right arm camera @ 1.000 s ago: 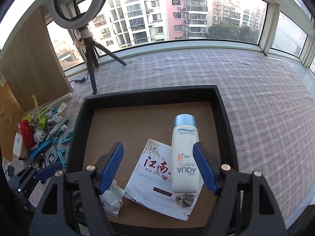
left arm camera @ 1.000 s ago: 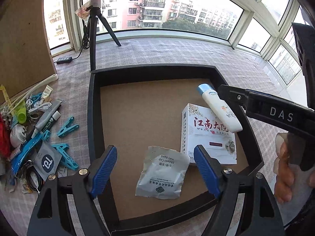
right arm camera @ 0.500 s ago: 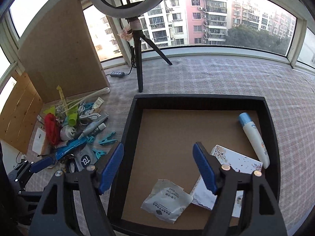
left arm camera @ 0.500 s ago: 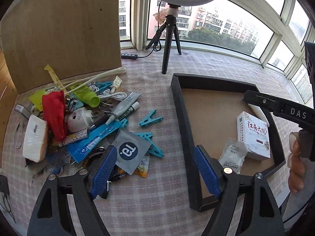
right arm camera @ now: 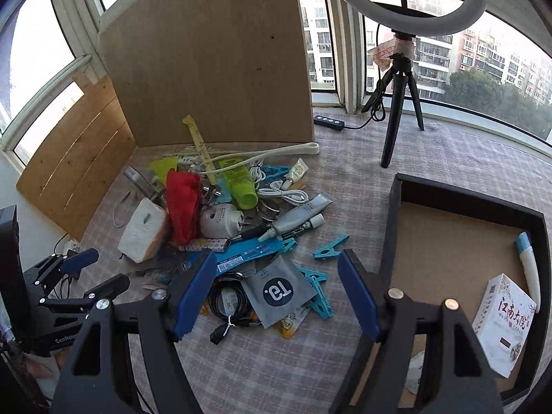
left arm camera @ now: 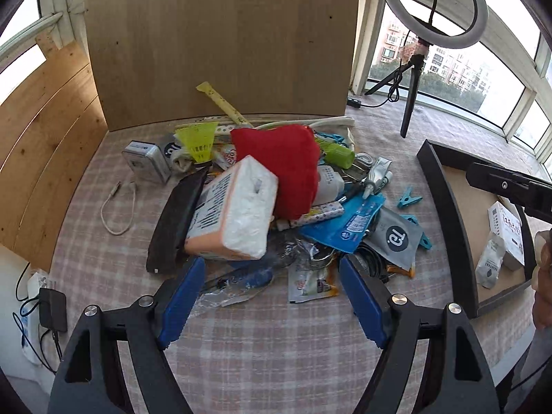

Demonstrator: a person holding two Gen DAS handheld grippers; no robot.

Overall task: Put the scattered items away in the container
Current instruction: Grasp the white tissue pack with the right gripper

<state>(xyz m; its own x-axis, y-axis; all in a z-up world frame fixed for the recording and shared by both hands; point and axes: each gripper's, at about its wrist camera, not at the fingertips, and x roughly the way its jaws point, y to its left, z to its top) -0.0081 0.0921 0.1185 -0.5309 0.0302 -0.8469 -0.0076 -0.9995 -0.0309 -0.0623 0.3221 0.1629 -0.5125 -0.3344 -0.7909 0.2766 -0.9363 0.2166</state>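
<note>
— So, what is the left tool (left arm camera: pixel 269 295) doing?
— Gaping wide and empty over the pile's near edge, just below the tissue pack (left arm camera: pixel 234 210) leaning on the red cloth (left arm camera: pixel 293 165).
— And the right tool (right arm camera: pixel 276 293)?
— Also spread apart, holding nothing, hovering above the grey pouch (right arm camera: pixel 276 289). Rightward, the tray (right arm camera: pixel 390 238) is holding a box (right arm camera: pixel 503 321) and tube (right arm camera: pixel 528 262).

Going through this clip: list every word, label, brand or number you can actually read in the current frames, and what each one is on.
"江南大院": white box in the black tray.
"T9": round logo on the grey pouch; it appears upside down.
"GenRobo", cut off: body of the left gripper in the right wrist view.
Too small or blurred: print on the tissue pack, blue packet, green tube and white sachet.
</note>
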